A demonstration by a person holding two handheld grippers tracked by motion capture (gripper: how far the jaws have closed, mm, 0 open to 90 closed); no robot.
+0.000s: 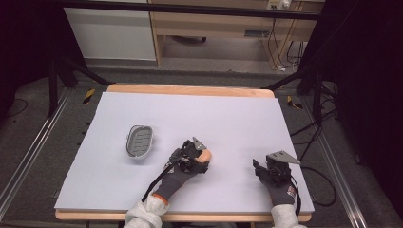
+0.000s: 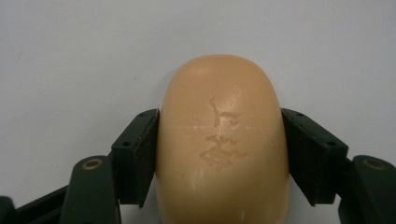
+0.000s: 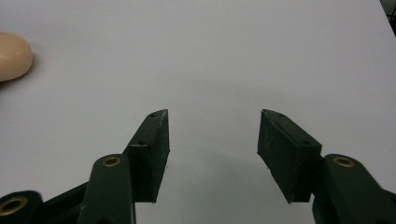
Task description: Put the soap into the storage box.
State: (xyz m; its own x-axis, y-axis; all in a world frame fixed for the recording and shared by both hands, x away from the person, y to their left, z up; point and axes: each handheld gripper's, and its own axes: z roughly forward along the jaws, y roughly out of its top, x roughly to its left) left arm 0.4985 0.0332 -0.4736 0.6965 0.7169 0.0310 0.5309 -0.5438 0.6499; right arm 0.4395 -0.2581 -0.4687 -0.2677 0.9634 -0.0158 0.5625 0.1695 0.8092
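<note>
A peach-coloured bar of soap [image 2: 222, 140] with a stamped mark lies on the pale table, and both pads of my left gripper [image 2: 219, 156] press on its sides. From above, the soap [image 1: 207, 155] pokes out of the left gripper [image 1: 203, 158] near the table's middle front. A grey soap dish [image 1: 139, 140] with a ridged floor sits to the left of it, apart from the soap. My right gripper [image 3: 212, 144] stands open over bare table, nothing between its jaws, and the soap [image 3: 13, 56] shows at that view's far left. From above, the right gripper [image 1: 259, 167] rests at the front right.
The white sheet [image 1: 199, 118] covers a wooden table [image 1: 190, 89]. Black frame legs, cables and a wooden cabinet [image 1: 214, 23] stand beyond the far edge. Gloved hands and pale sleeves come in from the bottom.
</note>
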